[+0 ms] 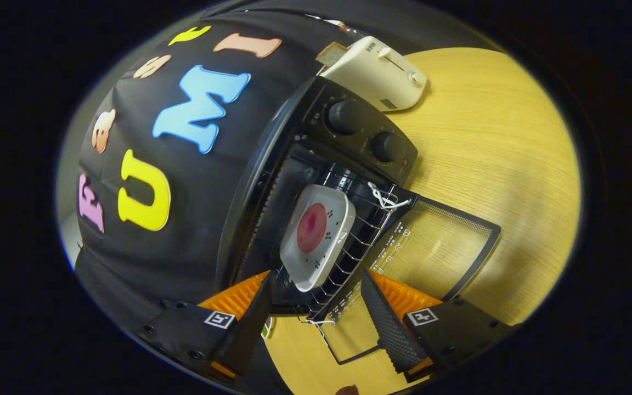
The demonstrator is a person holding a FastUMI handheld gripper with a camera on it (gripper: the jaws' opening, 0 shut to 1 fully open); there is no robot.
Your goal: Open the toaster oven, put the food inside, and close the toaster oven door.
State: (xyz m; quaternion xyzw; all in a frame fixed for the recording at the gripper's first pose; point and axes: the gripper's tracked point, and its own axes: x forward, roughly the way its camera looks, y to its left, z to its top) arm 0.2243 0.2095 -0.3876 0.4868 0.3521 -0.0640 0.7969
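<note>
The black toaster oven (pixel 349 137) stands on the wooden table with its glass door (pixel 431 247) folded down flat and open. A white square plate (pixel 321 241) carrying a round pink piece of food (pixel 311 226) rests on the wire rack (pixel 368 230) at the oven's mouth. My gripper (pixel 316 307) is open, its black fingers (pixel 387 323) spread wide just short of the plate's near edge, and nothing is held between them. The whole view is tilted.
A cream pop-up toaster (pixel 379 71) with a slice of bread in it stands behind the oven. White string (pixel 384 198) is tied to the rack's corner and more hangs near the fingers. Bare wooden table (pixel 502 153) stretches beside the oven.
</note>
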